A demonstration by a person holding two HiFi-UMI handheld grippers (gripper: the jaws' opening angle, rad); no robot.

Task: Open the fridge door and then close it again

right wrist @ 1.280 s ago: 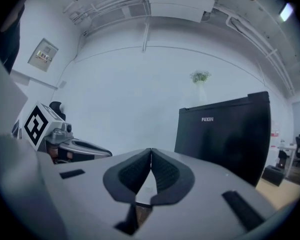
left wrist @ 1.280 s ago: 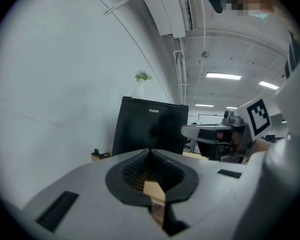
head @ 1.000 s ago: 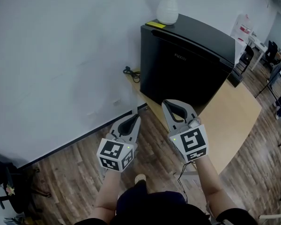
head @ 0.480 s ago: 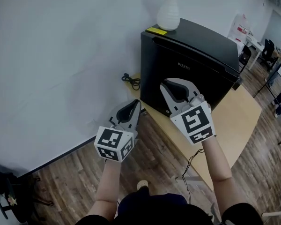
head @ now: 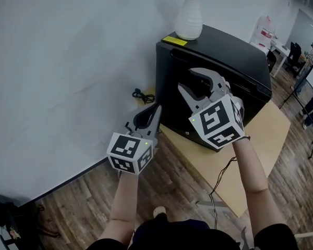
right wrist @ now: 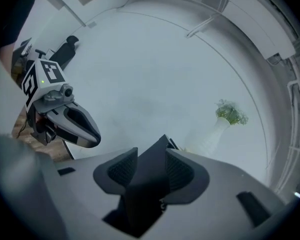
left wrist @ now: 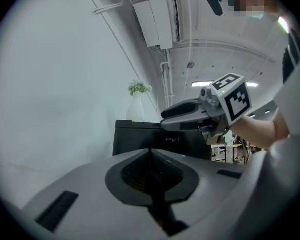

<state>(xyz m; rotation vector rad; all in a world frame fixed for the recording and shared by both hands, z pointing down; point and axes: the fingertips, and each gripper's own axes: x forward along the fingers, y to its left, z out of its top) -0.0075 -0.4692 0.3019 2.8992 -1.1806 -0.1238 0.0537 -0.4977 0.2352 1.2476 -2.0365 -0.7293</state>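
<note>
Head view: arms extended at fridge point(head: 235, 56); left gripper point(head: 157, 108) fingers point(head: 154, 121) together, right gripper point(head: 187, 78) just spread, empty.

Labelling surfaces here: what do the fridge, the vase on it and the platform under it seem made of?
Fridge: black painted metal or plastic, satin sheen on top. Vase: white, likely glazed ceramic, smooth soft highlights. Platform: pale wood or laminate, matte, even tan.

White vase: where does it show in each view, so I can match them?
Head view: white vase top centre, standing on the black fridge.
Left gripper view: vase just left of centre, upright on the fridge's top.
Right gripper view: vase right of centre, leaning in the picture.
Shared landmark: the black fridge beneath it.
</note>
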